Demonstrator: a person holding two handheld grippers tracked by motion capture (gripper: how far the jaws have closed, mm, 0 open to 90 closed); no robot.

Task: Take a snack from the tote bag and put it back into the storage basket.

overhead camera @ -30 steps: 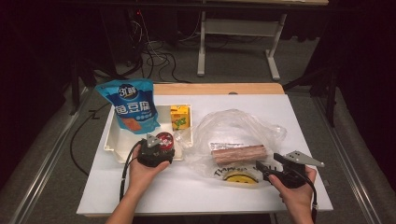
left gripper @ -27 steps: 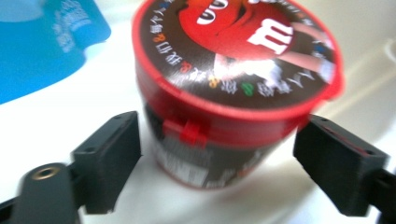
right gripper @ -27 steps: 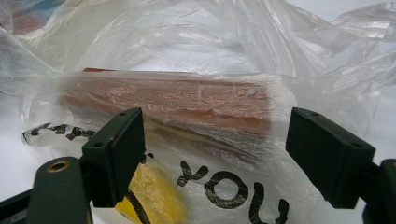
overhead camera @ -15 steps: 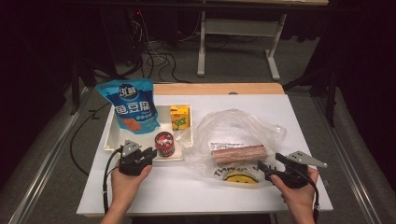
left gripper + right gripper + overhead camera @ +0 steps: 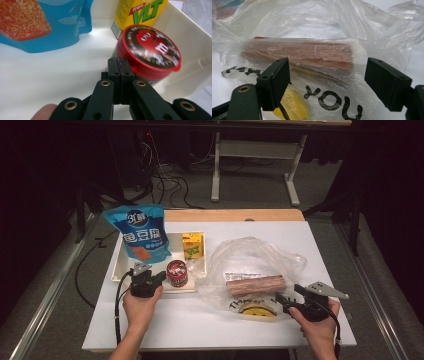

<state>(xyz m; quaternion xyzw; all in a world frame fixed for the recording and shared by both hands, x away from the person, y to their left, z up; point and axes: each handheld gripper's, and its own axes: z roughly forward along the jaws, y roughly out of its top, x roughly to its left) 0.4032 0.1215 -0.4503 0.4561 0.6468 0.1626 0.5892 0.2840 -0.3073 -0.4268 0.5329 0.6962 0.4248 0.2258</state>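
left claw [image 5: 120, 62]: together, empty | candy tin [image 5: 150, 52]: just beside, right, in tray [image 5: 120, 268]

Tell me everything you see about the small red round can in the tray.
The red can is a short round tin with a red lid printed with a red candy character and white letters; its body below looks dark. It stands upright at the front of the white tray, just before the yellow juice carton. The left gripper, jaws shut and empty, is right beside it; whether they touch is unclear.
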